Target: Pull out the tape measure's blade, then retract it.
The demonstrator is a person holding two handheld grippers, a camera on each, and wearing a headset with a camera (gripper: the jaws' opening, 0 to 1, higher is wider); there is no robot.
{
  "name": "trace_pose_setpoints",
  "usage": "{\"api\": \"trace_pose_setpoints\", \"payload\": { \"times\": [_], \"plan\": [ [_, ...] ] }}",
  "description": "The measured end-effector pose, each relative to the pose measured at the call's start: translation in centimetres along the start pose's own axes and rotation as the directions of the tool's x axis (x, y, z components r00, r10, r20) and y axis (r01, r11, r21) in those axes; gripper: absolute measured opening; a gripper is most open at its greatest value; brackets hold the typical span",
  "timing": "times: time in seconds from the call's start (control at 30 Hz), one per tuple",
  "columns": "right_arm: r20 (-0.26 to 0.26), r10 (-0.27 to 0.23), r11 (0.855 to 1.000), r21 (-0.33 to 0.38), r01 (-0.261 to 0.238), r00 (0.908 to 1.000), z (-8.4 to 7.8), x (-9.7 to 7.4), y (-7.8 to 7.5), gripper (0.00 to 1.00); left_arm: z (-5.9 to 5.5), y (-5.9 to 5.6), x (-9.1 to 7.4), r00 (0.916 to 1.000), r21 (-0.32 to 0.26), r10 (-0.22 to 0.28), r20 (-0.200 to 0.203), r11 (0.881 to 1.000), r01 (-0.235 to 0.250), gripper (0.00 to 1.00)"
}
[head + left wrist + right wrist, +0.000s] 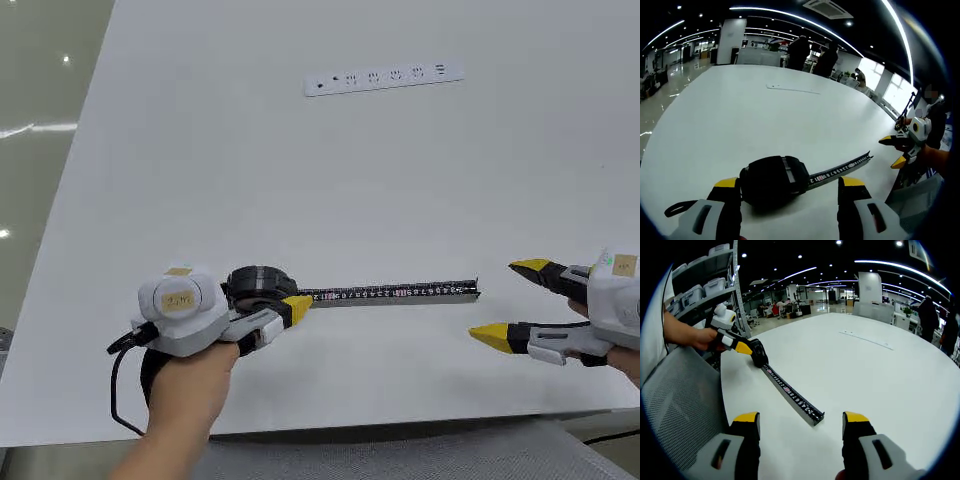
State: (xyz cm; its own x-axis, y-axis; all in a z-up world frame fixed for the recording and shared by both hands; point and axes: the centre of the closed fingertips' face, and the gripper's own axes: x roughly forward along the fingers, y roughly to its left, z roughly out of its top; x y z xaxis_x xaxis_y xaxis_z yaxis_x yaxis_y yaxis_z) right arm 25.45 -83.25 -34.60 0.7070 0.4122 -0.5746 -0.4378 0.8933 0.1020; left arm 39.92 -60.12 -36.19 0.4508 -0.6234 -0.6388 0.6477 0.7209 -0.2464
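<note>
The black tape measure case [258, 286] lies on the white table [330, 180], and its blade [395, 293] is pulled out to the right. My left gripper [268, 296] is open, with one jaw on each side of the case [774, 180]. In the left gripper view its left jaw touches the case and its right jaw stands apart, with the blade [840, 172] running out between them. My right gripper [510, 300] is open just right of the blade's hooked end [477, 290]. In the right gripper view that end [817, 418] lies just ahead of the jaws of the right gripper [801, 417], untouched.
A white power strip [383, 77] lies at the far side of the table. A grey mesh chair [680, 405] stands by the near edge. A black cable [118, 385] hangs off the left gripper. People stand in the room behind.
</note>
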Motion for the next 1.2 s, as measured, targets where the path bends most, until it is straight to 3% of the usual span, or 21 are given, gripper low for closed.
{"api": "trace_pose_setpoints", "payload": {
  "times": [0.47,0.83,1.2],
  "plan": [
    [-0.021,0.063,0.997,-0.038,-0.063,0.9978,-0.2,1.5,-0.3,0.6,0.1,0.8,0.5,0.9943,-0.057,0.102,0.032,0.993,-0.1,0.72],
    [-0.014,0.061,0.997,-0.046,-0.061,0.9981,0.2,2.1,-1.1,0.59,-0.1,1.2,0.5,0.9895,-0.083,0.139,0.041,0.987,-0.135,0.69],
    [-0.026,0.096,0.994,-0.057,-0.097,0.9951,-0.2,2.9,-1.1,0.54,-0.3,1.5,0.4,0.9817,-0.127,0.183,0.052,0.976,-0.175,0.65]
  ]
}}
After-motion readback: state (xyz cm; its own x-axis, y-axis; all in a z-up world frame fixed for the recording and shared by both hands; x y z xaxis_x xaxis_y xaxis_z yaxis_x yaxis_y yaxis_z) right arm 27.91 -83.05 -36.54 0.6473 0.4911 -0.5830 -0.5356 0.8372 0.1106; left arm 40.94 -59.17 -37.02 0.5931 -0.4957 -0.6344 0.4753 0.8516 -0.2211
